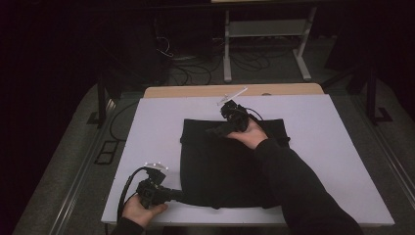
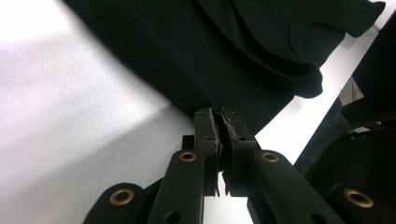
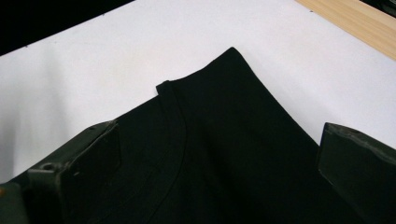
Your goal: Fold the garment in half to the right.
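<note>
Cloth (image 1: 230, 161) pinched by left tool (image 1: 180, 196); right tool (image 1: 220, 131) spread above it.

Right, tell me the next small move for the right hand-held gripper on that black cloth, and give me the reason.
Probably lower the right hand-held gripper and close it on the far part of the folded black fabric garment. Its jaws stand wide open over the cloth with nothing pinched, while the left hand-held gripper is already shut on the near left corner, so a second hold looks needed before lifting or folding on the white board.
</note>
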A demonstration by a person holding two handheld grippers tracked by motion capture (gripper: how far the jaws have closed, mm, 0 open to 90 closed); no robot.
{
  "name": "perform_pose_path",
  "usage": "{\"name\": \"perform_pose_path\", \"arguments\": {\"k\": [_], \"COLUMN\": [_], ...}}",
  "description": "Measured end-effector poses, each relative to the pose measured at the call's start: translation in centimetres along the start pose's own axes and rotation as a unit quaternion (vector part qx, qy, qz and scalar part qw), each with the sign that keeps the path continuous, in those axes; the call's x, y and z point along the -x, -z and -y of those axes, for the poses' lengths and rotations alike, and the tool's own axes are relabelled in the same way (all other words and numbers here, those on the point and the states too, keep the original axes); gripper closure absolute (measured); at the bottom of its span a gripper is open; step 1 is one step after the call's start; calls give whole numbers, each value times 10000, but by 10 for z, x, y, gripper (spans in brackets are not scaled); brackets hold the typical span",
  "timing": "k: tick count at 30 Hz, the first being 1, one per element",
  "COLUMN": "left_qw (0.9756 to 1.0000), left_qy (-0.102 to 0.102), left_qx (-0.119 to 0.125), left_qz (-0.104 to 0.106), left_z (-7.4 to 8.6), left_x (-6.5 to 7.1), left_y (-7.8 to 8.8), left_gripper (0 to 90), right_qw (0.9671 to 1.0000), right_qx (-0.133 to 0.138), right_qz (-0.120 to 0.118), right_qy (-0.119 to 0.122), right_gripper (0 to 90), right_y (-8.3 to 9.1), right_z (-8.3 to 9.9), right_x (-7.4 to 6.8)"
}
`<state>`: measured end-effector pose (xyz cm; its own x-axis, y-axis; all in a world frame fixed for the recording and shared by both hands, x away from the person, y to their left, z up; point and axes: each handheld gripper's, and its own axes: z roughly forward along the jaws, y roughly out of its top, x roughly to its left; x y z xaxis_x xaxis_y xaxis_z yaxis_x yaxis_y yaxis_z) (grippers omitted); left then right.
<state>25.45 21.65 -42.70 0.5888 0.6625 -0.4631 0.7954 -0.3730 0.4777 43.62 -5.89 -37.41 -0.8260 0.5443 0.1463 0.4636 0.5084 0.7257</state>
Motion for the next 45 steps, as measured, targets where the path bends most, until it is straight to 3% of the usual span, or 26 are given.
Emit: {"name": "perform_pose_path", "arguments": {"k": [18,31,45], "left_qw": [10000,10000,9999], "left_qy": [-42,-75,-92], "left_qx": [34,39,19], "left_qz": [31,53,79], "left_z": [1,0,-1], "left_x": [-1,-1,0], "left_y": [2,2,1], "left_gripper": [842,842,841], "right_qw": [9998,9997,9994], "right_qx": [-131,-200,-354], "right_qz": [86,52,11], "right_qy": [-109,-161,-61], "right_gripper": [0,0,0], "right_y": [-22,-39,-61], "right_z": [-6,-11,-17], "right_x": [13,12,7]}}
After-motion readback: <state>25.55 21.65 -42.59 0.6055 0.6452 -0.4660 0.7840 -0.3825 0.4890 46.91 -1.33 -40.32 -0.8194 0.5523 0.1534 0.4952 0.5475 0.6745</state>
